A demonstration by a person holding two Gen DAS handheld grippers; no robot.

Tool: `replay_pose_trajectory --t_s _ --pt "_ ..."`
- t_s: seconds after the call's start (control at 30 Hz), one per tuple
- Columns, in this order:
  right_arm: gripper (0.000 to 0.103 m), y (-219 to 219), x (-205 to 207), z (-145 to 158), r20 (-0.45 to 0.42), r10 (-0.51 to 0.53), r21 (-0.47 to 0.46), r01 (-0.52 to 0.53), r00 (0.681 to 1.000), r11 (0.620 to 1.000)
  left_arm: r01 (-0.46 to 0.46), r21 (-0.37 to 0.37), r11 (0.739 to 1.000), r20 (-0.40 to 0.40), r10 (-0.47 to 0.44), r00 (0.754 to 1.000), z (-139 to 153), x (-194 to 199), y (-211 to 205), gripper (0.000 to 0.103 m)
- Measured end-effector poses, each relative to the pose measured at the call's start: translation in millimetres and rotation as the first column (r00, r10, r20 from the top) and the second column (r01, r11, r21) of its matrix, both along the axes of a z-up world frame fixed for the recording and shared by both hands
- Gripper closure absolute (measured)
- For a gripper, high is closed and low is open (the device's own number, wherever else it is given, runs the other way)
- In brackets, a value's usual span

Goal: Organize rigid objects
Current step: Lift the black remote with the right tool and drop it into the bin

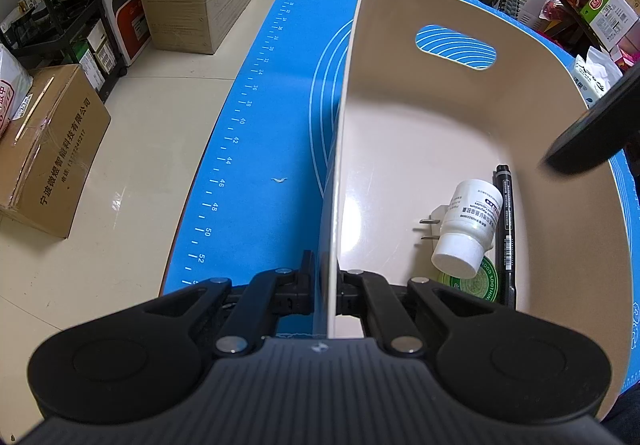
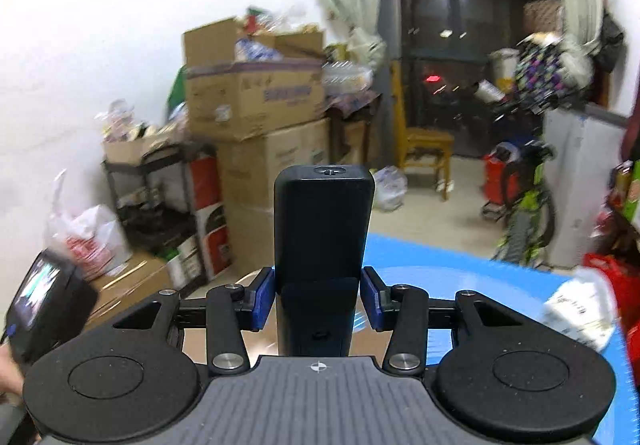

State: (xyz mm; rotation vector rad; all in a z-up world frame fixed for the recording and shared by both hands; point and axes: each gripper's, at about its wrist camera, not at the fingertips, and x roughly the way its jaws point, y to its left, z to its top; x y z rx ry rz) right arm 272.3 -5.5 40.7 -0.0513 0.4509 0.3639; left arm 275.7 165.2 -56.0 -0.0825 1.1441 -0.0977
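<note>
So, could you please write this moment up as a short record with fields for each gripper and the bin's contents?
left gripper: jaws shut on the near wall of the beige bin
right gripper: jaws shut on a black remote-like device, held upright, clear of the mat
bin contents: white bottle on its side, black marker, white plug, green-labelled round tin under the bottle
surface: blue measuring mat
</note>
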Motion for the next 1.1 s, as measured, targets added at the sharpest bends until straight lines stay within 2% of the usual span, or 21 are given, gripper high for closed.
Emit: replay_pose_trajectory --t_s 0.13,0.27,0.3,0.33,0.53,0.67,0.73,1.0,1.1 --pt "0.051 13.1 9.7 -25.3 -0.124 0.048 0.032 -0.044 0.991 0.999 0.001 -0.002 1.000 0.000 -0.001 1.000 0.1 0.2 -0.7 0.097" --pt "0.052 25.3 17.2 -35.9 -0.147 0.055 0.012 -0.054 0.988 0.998 0.001 -0.007 1.000 0.000 -0.001 1.000 -0.4 0.3 -0.8 0.097" --pt "0.073 26.1 22.0 -38.0 -0.170 0.068 0.029 -0.064 0.983 0.998 0.001 -0.007 1.000 -0.001 -0.001 1.000 -0.4 0.4 -1.0 0.097" --pt "0.090 28.7 27.2 -40.5 -0.196 0.055 0.019 -0.052 0.979 0.998 0.001 -0.007 1.000 -0.001 -0.001 1.000 -0.4 0.7 -1.9 0.097" --pt "0.091 29.5 54.8 -71.0 -0.319 -0.017 -0.024 0.010 0.948 1.000 -0.002 -0.007 1.000 0.000 0.002 1.000 -0.4 0.5 -0.1 0.097" --pt "0.091 27.3 54.3 -89.6 -0.362 -0.033 -0.051 0.016 0.932 0.999 -0.001 -0.008 1.000 0.002 0.001 1.000 -0.6 0.4 0.2 0.097" --pt "0.091 23.3 55.3 -92.7 -0.383 -0.034 -0.034 0.023 0.923 0.999 -0.001 -0.005 1.000 0.003 0.001 1.000 -0.5 0.0 0.0 0.097" --pt "0.081 -6.5 47.4 -66.6 -0.310 -0.054 -0.004 0.056 0.949 0.998 -0.004 -0.012 1.000 0.003 0.004 1.000 -0.5 -0.7 2.7 0.097" --pt "0.072 -32.6 40.5 -51.4 -0.263 -0.098 0.010 0.104 0.960 0.995 -0.003 -0.010 1.000 0.003 0.003 1.000 -0.4 -0.7 3.4 0.097"
